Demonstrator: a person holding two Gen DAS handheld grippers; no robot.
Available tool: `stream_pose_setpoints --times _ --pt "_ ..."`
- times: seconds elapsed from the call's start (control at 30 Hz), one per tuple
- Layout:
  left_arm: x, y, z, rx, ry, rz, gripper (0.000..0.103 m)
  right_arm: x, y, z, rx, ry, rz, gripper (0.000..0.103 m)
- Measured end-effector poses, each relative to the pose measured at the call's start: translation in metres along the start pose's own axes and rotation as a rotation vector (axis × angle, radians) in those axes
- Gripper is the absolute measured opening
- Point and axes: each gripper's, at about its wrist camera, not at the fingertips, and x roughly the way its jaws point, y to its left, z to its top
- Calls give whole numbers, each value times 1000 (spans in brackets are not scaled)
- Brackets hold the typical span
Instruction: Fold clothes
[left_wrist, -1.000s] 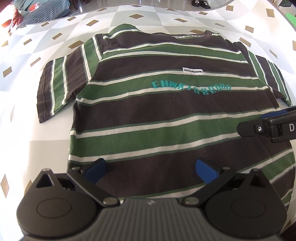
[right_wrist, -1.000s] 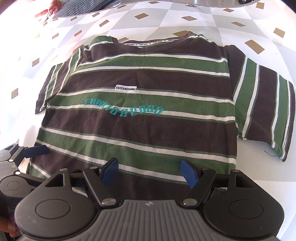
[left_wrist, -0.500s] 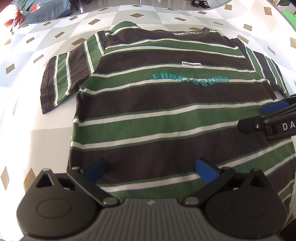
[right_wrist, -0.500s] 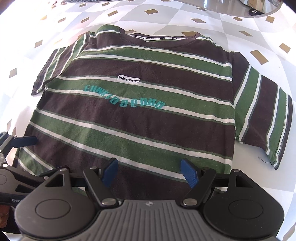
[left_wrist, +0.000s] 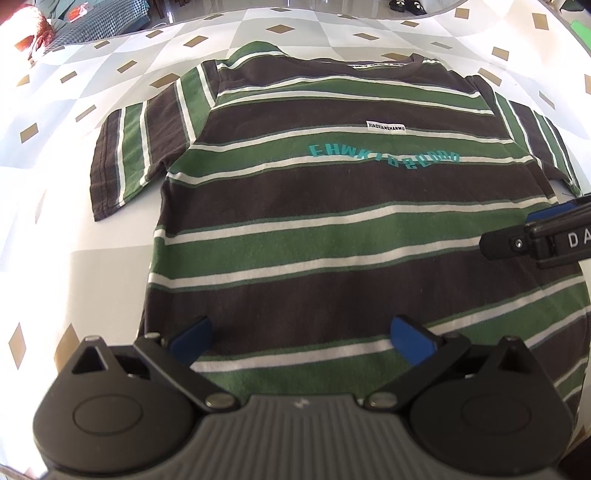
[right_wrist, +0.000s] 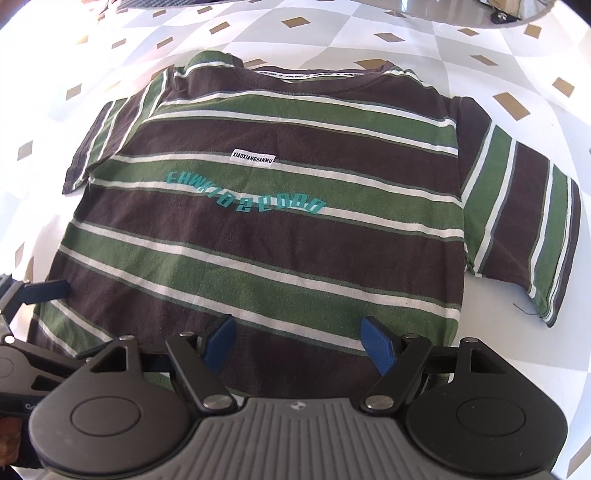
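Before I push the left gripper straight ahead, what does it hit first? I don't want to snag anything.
Probably the brown, green and white striped T-shirt: the open left gripper points over its hem, nothing between. Height above the cloth is unclear.

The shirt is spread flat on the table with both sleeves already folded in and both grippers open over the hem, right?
Not quite. The shirt lies flat, but both sleeves are spread out sideways, as the right wrist view shows. The left gripper and right gripper are open over the hem.

We see a brown, green and white striped T-shirt (left_wrist: 332, 229), spread flat, front up, teal lettering, collar far, hem near.
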Motion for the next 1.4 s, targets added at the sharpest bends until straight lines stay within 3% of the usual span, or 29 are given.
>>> stream_pose_setpoints --times 0.1,0.43,0.7,0.97,1.2,1.4 --pt "-4 -6 8 49 -22 47 103 -6 -9 5 55 -24 -5 73" --pt "-16 -11 40 71 -37 -29 103 -17 -25 18 120 -61 -8 73" --pt "-30 15 71 35 -51 -48 103 -27 -40 27 171 -104 -3 73" --pt "-17 34 86 -23 -51 -29 103 -28 -69 34 258 -115 -43 73" --pt "-3 31 94 -56 -28 -66 103 -28 -88 38 311 -132 -73 73" --pt "1 22 96 -26 -27 -75 103 -35 -112 38 377 -160 -95 73"
